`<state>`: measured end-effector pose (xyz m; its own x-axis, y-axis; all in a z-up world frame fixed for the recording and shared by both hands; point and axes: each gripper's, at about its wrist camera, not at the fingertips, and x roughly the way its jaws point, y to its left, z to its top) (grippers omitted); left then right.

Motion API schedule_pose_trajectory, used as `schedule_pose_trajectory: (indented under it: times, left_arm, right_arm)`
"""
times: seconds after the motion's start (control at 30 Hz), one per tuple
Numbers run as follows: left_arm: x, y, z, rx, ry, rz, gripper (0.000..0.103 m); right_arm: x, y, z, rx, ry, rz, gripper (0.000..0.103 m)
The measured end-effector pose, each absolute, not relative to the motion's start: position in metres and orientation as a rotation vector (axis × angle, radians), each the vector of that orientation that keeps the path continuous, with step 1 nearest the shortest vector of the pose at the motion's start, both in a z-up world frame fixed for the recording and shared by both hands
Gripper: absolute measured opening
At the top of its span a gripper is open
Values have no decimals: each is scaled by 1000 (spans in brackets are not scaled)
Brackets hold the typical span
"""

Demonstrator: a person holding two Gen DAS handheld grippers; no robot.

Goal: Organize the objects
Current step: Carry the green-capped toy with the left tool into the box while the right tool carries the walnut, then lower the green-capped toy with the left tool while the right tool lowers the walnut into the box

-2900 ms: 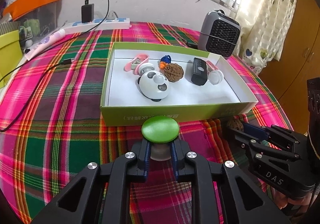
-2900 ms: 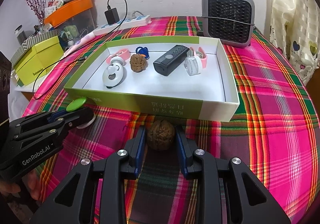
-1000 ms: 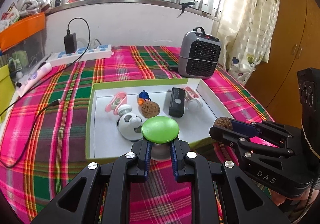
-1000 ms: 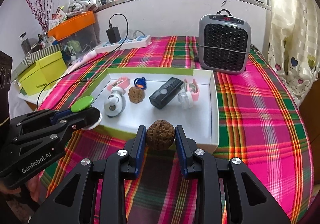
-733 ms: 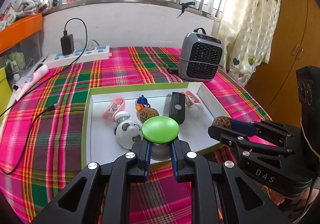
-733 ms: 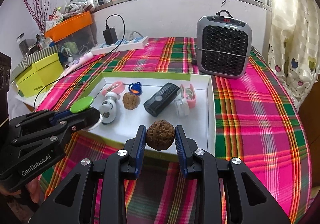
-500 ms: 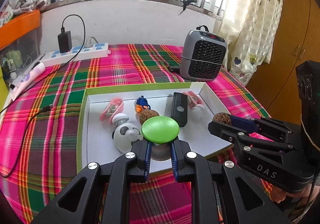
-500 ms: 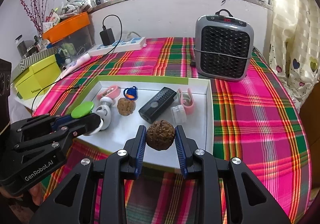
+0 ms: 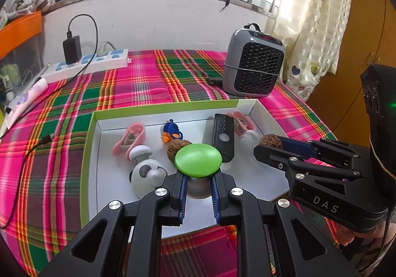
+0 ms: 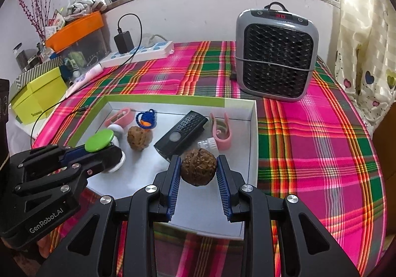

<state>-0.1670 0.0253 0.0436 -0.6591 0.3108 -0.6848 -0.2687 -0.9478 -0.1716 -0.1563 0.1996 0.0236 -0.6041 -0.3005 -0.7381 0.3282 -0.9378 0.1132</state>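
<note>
In the left wrist view, the left tongs (image 9: 198, 186) are clamped nearly shut on the pale stem of a green-capped knob (image 9: 198, 159), which sits dead centre between the blue pads, its cap just past the fingertips at 12 o'clock, hanging over the white floor of the green-rimmed box (image 9: 92, 143). At 3 o'clock the right tongs (image 9: 271, 144) reach in over the box's right part, carrying a walnut (image 9: 271, 140). In the box beyond the cap lie a second walnut (image 9: 174, 147), a black remote (image 9: 222, 137) at 1 o'clock, and a panda figure (image 9: 144, 176) at 9 o'clock. In the right wrist view, the right tongs (image 10: 198, 175) stand partly open and press on the walnut (image 10: 198, 170) from both sides, held over the box's near right corner area. The left tongs (image 10: 105, 147) come in at 9 o'clock with the green knob (image 10: 99, 143) above the box's left part. The box rests on the plaid-covered counter (image 10: 309, 143).
</note>
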Motion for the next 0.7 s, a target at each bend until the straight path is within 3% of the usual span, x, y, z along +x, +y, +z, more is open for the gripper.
schedule_pose_trajectory:
  times: [0.7]
  left_arm:
    - [-181, 33, 28, -1144, -56, 2585, 15]
  right_arm:
    - [-165, 199, 11, 1204, 70, -2502, 30]
